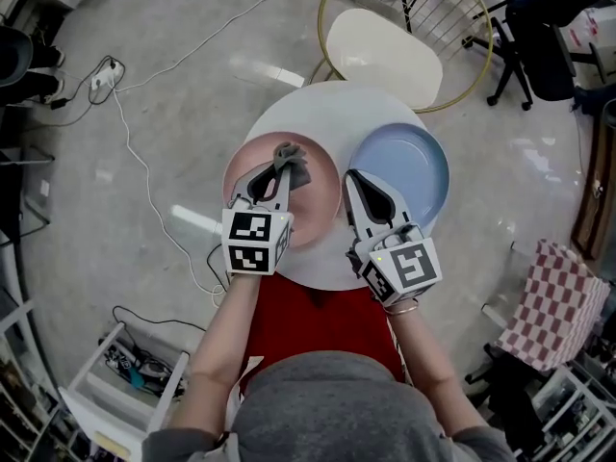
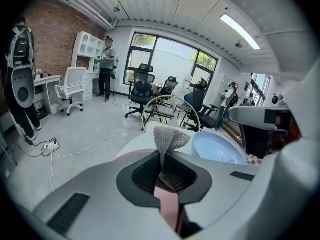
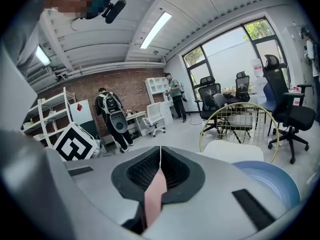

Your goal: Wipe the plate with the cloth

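A pink plate (image 1: pixel 318 212) lies on the left of a round white table (image 1: pixel 327 114), with a pale blue plate (image 1: pixel 409 166) to its right. My left gripper (image 1: pixel 286 152) is over the pink plate, shut on a grey mesh cloth (image 1: pixel 293 167). In the left gripper view the cloth (image 2: pixel 170 136) sticks up past the gripper (image 2: pixel 162 156), and the blue plate (image 2: pixel 217 149) is at the right. My right gripper (image 1: pixel 350 175) is shut and holds nothing, lying along the pink plate's right edge. The right gripper view shows that gripper (image 3: pixel 160 156) with pink plate (image 3: pixel 154 194) below the jaws.
A cream-seated chair with a gold wire frame (image 1: pixel 383 56) stands beyond the table. A red-checked stool (image 1: pixel 553 301) is at the right, a white shelf unit (image 1: pixel 115 393) at the lower left. A cable and power strip (image 1: pixel 104 77) lie on the floor at the left.
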Demonstrator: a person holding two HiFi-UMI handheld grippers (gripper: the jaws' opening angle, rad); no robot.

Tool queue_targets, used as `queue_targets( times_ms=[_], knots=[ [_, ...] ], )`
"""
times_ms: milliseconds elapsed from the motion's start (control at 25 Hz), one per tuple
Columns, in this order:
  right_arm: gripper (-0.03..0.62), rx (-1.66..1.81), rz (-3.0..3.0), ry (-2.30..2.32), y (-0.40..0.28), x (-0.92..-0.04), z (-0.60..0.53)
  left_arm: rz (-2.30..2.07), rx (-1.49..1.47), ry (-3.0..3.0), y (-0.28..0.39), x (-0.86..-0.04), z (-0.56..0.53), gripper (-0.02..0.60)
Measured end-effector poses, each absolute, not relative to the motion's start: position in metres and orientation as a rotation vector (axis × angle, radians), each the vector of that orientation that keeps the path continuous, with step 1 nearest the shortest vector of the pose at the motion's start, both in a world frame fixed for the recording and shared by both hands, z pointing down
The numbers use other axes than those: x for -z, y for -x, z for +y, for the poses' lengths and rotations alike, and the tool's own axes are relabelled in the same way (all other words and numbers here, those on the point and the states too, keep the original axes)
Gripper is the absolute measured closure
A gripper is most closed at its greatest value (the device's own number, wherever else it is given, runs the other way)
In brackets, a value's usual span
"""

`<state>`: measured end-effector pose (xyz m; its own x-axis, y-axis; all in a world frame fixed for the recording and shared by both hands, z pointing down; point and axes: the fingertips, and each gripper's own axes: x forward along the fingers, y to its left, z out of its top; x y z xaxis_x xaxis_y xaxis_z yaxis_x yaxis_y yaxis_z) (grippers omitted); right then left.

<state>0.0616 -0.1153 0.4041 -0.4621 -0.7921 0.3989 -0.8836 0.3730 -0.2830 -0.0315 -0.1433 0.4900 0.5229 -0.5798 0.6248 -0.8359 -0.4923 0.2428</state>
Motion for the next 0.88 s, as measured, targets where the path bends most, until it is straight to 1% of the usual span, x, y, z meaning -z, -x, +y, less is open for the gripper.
queue_targets(
  times_ms=[240, 480, 680, 880],
  knots=[
    [0.565, -0.728, -2.417, -1.496, -0.077, -0.42, -0.116, -1.059, -0.72, -2.242, -0.009, -0.515, -0.147, 0.548],
    [0.565, -0.784, -2.405, -1.503, -0.088, -0.429, -0.117, -1.011, -0.801, -2.189, -0.03, -0.546, -0.15, 0.548],
    [0.565, -0.803, -2.401, -1.486, -0.09, -0.436, -0.119, -1.03, -0.849, -2.117, -0.029, -0.566, -0.156, 0.548],
    [0.565, -0.813, -2.402, -1.469, -0.086, -0.438, -0.124, -1.107, -0.871, -2.044, -0.01, -0.572, -0.17, 0.546]
  ],
)
